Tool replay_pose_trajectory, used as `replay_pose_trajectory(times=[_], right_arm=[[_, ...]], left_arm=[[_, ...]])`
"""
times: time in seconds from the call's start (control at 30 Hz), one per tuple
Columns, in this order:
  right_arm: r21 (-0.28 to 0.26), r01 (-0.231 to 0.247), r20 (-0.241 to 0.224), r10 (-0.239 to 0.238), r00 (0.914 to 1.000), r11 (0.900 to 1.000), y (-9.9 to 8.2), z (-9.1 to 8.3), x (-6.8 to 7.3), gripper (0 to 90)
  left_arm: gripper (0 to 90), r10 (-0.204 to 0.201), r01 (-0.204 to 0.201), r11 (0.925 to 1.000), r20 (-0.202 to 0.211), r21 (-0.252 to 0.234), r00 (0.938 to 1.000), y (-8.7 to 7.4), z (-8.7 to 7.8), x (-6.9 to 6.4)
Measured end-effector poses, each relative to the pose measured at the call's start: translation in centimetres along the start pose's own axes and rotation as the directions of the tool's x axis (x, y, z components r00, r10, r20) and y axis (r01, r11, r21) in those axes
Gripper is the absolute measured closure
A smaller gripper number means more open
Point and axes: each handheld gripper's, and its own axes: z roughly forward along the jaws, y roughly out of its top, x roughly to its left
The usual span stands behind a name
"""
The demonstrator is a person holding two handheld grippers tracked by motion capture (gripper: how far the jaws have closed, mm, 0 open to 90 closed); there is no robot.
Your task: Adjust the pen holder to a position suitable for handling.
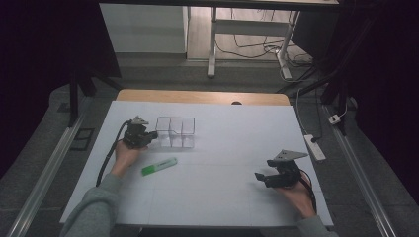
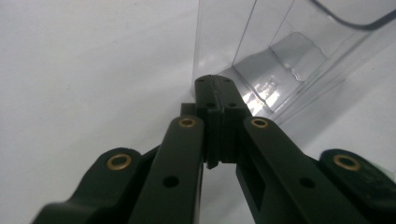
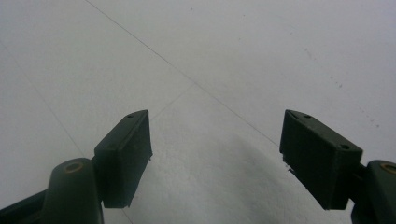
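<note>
- We see a clear plastic box [image 1: 176,132] on the white table [image 1: 232,143], toward the far left part of the sheet.
- The box is see-through, with thin walls and rounded corners, and inner walls split it into compartments; from the high view we count one long cell on the left and smaller cells on the right, though the exact number is hard to tell.
- It stands upright with its open side up, and nothing shows inside it.
- In the left gripper view the box [image 2: 280,60] shows glossy walls, a dark rim line at the top right and bright glints on its floor.
- Our left gripper [image 1: 152,134] sits at the box's left side, its tip at or just beside the wall; we cannot tell whether it touches.
- Its jaws are pressed together with nothing between them, as the left gripper view [image 2: 215,84] shows.
- A green marker [image 1: 159,166] lies flat on the table near our left hand [image 1: 124,155], in front of the box and apart from it.
- Our right gripper [image 1: 261,177] rests over the near right of the table, well apart from the box.
- Its jaws [image 3: 215,154] stand wide apart over bare table, holding nothing.
</note>
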Motion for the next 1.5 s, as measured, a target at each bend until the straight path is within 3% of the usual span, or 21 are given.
replay_pose_trajectory(times=[0.4,0.63,1.4,1.5], right_arm=[[0.003,0.004,-0.003,-0.004,1.0,1.0,0.0,0.0,-0.1,24.8],[0.002,0.004,0.0,-0.004,1.0,1.0,-0.1,0.0,-0.1,24.7],[0.0,-0.002,0.003,0.002,1.0,1.0,-0.1,-0.2,-0.1,24.5],[0.002,0.001,0.001,-0.001,1.0,1.0,-0.1,-0.2,0.0,24.5]], left_arm=[[89.3,0.032,-0.032,0.9994,0.031,0.016,0.999,1.2,1.1,-1.6],[89.3,0.084,-0.085,0.996,0.044,0.028,0.9955,1.9,2.0,-3.3],[89.2,0.14,-0.144,0.9887,0.072,0.042,0.9875,3.4,4.0,-6.3],[89.2,0.134,-0.137,0.9897,0.07,0.041,0.9884,3.5,4.2,-6.4]])
